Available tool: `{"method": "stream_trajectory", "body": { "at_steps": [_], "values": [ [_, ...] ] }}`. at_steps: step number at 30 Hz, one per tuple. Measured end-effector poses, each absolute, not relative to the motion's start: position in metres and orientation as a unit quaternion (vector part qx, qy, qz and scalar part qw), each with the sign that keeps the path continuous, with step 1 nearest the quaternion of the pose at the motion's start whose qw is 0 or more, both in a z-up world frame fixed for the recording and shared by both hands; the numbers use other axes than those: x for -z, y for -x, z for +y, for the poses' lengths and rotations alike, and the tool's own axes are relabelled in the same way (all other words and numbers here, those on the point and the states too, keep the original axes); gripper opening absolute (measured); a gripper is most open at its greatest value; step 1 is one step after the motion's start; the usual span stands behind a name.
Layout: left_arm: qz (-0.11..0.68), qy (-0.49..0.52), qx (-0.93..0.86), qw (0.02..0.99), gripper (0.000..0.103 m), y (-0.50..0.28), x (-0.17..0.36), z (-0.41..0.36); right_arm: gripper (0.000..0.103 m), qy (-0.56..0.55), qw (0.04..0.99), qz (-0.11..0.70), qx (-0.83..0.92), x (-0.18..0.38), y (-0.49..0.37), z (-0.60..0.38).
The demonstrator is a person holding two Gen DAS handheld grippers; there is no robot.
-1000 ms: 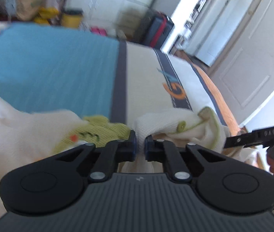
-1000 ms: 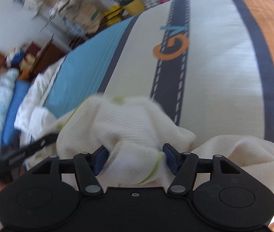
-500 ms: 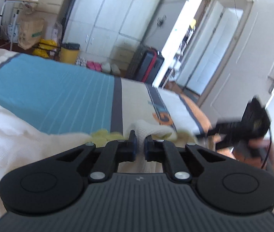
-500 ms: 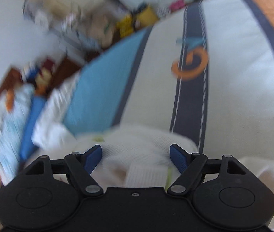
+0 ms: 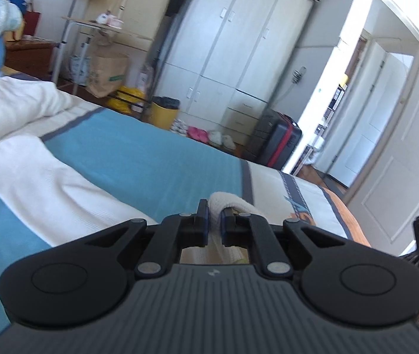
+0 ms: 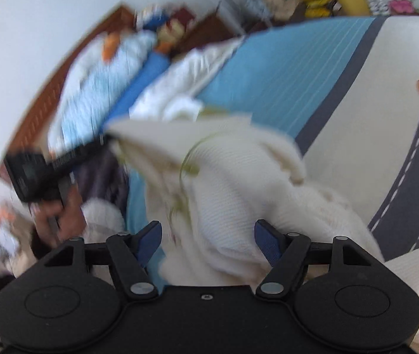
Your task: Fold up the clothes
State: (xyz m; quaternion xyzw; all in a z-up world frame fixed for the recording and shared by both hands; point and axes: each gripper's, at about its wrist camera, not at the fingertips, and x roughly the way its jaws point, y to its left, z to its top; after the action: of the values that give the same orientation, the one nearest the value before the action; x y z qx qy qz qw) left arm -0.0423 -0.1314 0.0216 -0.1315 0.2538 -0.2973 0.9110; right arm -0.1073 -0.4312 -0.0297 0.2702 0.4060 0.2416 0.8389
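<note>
My left gripper (image 5: 215,224) is pinched narrow on a bunched edge of the cream garment (image 6: 239,183), a roll of cloth squeezed between the pads and raised off the bed (image 5: 150,159). My right gripper (image 6: 208,242) stands wide apart, holding nothing, with the garment heaped just in front of and between its fingers.

The garment is not folded: in the right view it hangs from my left grip in a crumpled drape, green trim twisted through it, the low end trailing onto the striped cover.

My worry is that one narrow pinch carries all that weight; a thick roll could creep out from between the pads, I'd guess. With the right side free, the cloth may swing and bunch further, so any crease I lay could come out crooked. The right view is blurred, so picking a clean edge there is chancy. Farther off, the white bedding (image 5: 8,106) near the pillows could snag the trailing end.
</note>
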Motion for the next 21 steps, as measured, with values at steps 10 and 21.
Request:
{"method": "stream_trajectory", "body": {
  "at_steps": [10, 21],
  "values": [
    [0.214, 0.105, 0.29, 0.927, 0.007, 0.047, -0.028, -0.134, 0.083, -0.273, 0.847, 0.443, -0.113, 0.043, 0.1, -0.462],
    [0.232, 0.106, 0.3, 0.919, 0.007, 0.043, -0.023, -0.129, 0.023, -0.09, 0.915, 0.384, -0.087, 0.015, 0.111, -0.403]
  ]
}}
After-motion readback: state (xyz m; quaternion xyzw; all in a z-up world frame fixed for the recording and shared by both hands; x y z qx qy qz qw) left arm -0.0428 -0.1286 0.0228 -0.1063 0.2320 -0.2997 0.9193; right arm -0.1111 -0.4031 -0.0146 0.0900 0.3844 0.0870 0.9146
